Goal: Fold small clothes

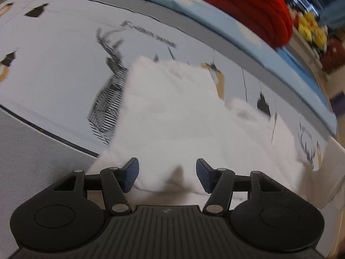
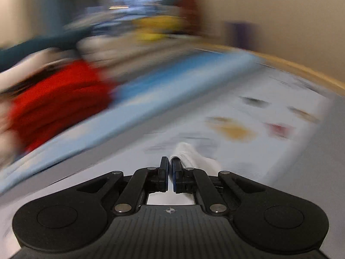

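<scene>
**White garment on the printed bedsheet, one corner gripped**

The white garment [image 1: 172, 116] lies spread and rumpled on the printed sheet [image 1: 54, 60], which serves here as the landmark. It covers the near middle of the sheet, just to the right of the striped black deer print [image 1: 110, 90], and its near edge is humped into a small fold.

The left gripper [image 1: 167, 176] hangs over that near edge with its blue pads [image 1: 131, 172] standing well apart. The humped fold rises between them, but neither pad presses on it: these tongs are open.

The right gripper [image 2: 170, 173] is seen in a heavily blurred view. Its pads are drawn together, and a strip of white cloth [image 2: 189, 153] is pinched between them and trails off to the right above the sheet [image 2: 269, 112]: these tongs are closed on the garment.

Beyond the far edge of the sheet runs a grey band, then a pale blue cover [image 1: 194, 8]. On that cover lies a red knitted item [image 1: 248, 6]. Farther still, past the bed's corner, yellow soft toys [image 1: 310, 26] are visible, too blurred to describe in detail.
</scene>
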### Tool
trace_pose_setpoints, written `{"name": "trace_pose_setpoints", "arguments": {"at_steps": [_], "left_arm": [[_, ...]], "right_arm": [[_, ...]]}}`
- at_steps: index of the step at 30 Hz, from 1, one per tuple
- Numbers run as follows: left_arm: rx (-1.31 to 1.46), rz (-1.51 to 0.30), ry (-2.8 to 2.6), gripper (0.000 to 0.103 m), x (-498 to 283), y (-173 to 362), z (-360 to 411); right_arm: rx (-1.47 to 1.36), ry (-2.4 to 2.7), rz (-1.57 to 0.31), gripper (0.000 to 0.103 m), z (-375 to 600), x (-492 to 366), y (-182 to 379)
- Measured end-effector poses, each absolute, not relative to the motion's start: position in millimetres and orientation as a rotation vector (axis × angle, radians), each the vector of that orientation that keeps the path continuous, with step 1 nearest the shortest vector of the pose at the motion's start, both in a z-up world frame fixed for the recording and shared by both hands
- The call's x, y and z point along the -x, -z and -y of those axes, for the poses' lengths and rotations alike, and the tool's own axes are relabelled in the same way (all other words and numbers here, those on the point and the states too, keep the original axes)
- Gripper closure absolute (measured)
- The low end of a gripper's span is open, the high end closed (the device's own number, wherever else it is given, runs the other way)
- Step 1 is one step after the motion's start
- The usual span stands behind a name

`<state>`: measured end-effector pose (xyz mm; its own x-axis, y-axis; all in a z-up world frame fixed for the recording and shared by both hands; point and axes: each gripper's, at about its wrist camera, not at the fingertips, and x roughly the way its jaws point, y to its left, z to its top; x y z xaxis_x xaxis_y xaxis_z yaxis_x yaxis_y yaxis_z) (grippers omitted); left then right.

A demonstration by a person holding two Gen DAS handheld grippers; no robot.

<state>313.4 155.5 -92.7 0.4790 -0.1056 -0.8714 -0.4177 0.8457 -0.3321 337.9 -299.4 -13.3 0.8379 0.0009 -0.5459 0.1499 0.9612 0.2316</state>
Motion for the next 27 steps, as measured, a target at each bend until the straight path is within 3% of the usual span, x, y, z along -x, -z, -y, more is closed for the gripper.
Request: {"name": "trace_pose_setpoints", "arguments": {"at_steps": [3, 8, 10, 14, 17, 20, 23, 27], "left_arm": [[0.586, -1.05, -0.23, 0.039, -311.3, 89.1, -165.3], [0.6, -1.048, -0.245, 0.039, -312.1, 87.2, -174.1], [0.607, -1.048, -0.243, 0.039, -311.9, 86.8, -174.9], [0.619, -1.045, -0.221, 0.042, -314.8, 85.5, -172.9], [0.594, -1.034, -0.165, 0.06, -317.6, 81.8, -161.2], [0.554, -1.012, -0.091, 0.074, -319.8, 77.2, -141.4], [0.499, -0.993, -0.022, 0.074, -321.1, 74.0, -117.2], [0.409, -0.97, 0.053, 0.074, -322.9, 73.8, -83.4]], "right_arm": [[-0.159, -0.291, -0.6, 0.098, 208.4, -318.8, 12.8], [-0.034, -0.659, -0.924, 0.096, 132.0, -302.5, 65.4], [-0.001, -0.639, -0.992, 0.094, 133.2, -305.9, 75.6], [-0.049, -0.49, -0.944, 0.091, 167.1, -321.6, 47.3], [-0.197, -0.27, -0.939, 0.082, 202.5, -326.4, 25.0], [-0.341, -0.179, -0.912, 0.082, 228.7, -319.1, 18.4], [-0.395, -0.142, -0.894, 0.081, 240.8, -310.3, 41.9], [-0.576, -0.061, -1.09, 0.078, 247.3, -333.3, 94.7]]}}
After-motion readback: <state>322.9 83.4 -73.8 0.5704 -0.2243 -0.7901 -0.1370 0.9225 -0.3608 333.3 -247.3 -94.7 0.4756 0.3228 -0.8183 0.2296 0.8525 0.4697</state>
